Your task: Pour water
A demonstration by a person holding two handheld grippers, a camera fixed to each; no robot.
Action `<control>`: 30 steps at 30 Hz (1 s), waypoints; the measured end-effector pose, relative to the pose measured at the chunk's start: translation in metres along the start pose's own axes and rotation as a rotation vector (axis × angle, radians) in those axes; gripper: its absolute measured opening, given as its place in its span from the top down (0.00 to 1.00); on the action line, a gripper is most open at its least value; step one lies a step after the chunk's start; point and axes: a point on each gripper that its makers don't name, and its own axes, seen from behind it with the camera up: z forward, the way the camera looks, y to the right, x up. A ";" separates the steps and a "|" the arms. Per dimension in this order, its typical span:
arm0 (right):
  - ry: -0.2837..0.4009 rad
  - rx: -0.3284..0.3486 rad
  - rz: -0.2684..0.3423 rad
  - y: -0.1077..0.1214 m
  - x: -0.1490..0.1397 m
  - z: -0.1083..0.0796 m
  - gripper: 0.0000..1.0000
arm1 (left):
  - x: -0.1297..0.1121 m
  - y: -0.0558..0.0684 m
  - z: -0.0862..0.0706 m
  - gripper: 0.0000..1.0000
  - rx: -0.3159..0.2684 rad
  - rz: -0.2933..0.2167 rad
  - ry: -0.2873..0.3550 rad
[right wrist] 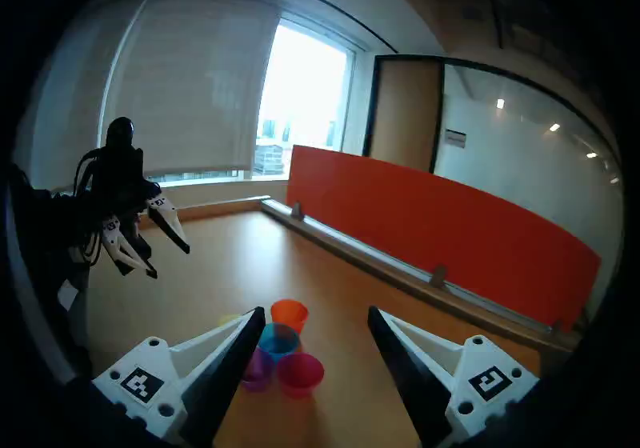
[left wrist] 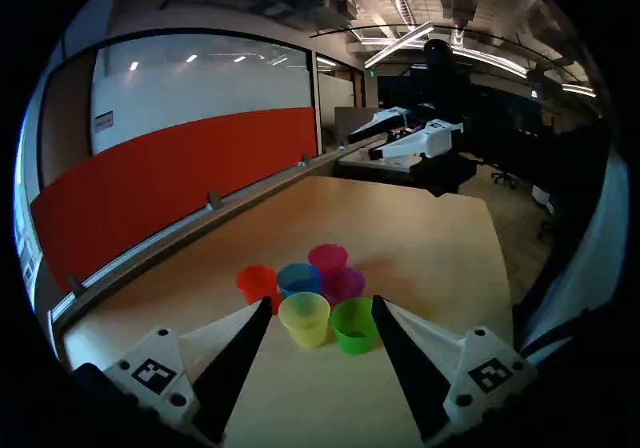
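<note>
Plastic cups are clustered on the wooden table (left wrist: 416, 224): a red cup (left wrist: 258, 282), a blue cup (left wrist: 298, 278), a magenta cup (left wrist: 328, 258) and a purple cup (left wrist: 348, 282) behind, a yellow cup (left wrist: 304, 318) and a green cup (left wrist: 354, 324) in front, just ahead of the left gripper (left wrist: 320, 299), whose fingers are spread wide with nothing held. The right gripper (right wrist: 314, 310) is likewise held open and empty, the cups seen low between its fingers. Square black-and-white markers (left wrist: 154, 374) are carried on the finger mounts, and a small notice (left wrist: 103, 121) on the glass wall is too small to be read.
</note>
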 end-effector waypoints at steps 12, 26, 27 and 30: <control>-0.015 0.016 -0.008 0.001 -0.005 0.011 0.00 | -0.031 0.011 0.016 0.08 -0.060 0.011 -0.074; -0.037 0.027 -0.006 0.005 -0.018 0.023 0.00 | -0.059 0.026 0.031 0.08 -0.126 0.041 -0.143; -0.040 0.029 -0.006 0.005 -0.019 0.024 0.00 | -0.062 0.027 0.033 0.08 -0.132 0.041 -0.150; -0.049 0.037 -0.007 0.004 -0.023 0.028 0.00 | -0.069 0.031 0.037 0.08 -0.146 0.038 -0.166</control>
